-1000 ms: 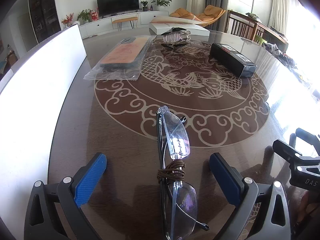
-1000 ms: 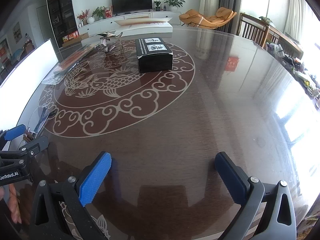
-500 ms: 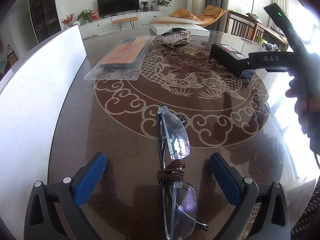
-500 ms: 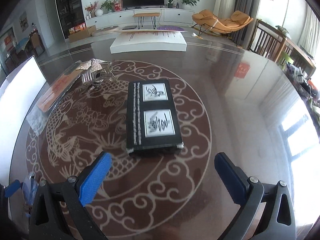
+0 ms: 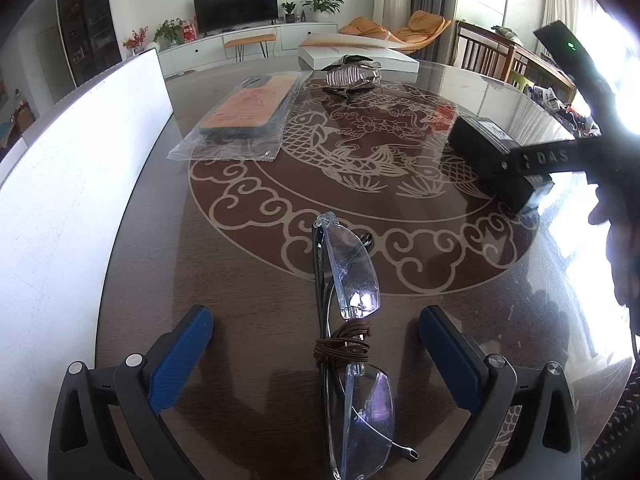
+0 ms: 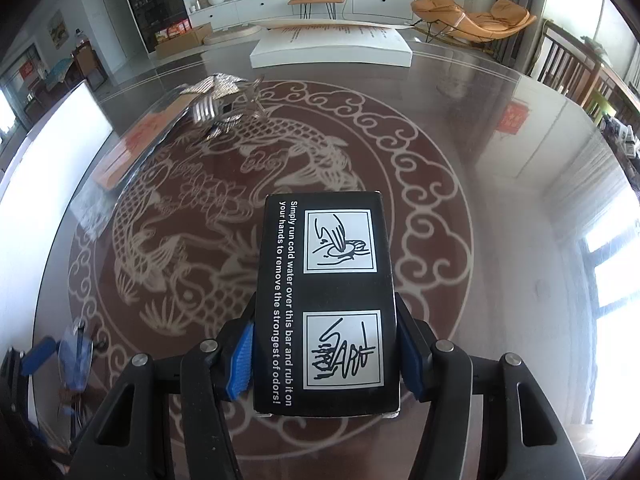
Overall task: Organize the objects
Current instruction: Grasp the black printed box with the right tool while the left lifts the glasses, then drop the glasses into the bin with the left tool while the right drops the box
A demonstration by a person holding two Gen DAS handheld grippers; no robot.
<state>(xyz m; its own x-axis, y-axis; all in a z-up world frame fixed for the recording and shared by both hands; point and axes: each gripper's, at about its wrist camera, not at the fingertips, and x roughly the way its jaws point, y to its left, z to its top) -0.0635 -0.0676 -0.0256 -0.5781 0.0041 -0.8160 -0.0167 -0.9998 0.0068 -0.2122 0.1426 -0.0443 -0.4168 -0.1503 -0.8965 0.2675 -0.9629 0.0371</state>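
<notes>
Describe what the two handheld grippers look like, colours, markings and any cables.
Both are black plastic frames with silver screws and blue ribbed pads on the fingers. The left gripper shows triangular cut-outs in its finger bases, as does the right gripper. Seen from the left wrist camera, the right one's body carries white letters "DAS" and a small green light. No cable is clearly visible.

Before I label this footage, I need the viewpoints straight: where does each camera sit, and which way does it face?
Left wrist: on the left gripper, angled down over the table; its open blue pads flank the folded glasses; the person's other hand shows at right.
Right wrist: on the right gripper, angled down; its jaws, just closing, press the black box.
Shared: black box, glasses, bagged phone case, silver hair clip, white box, and each view shows the other gripper.
</notes>
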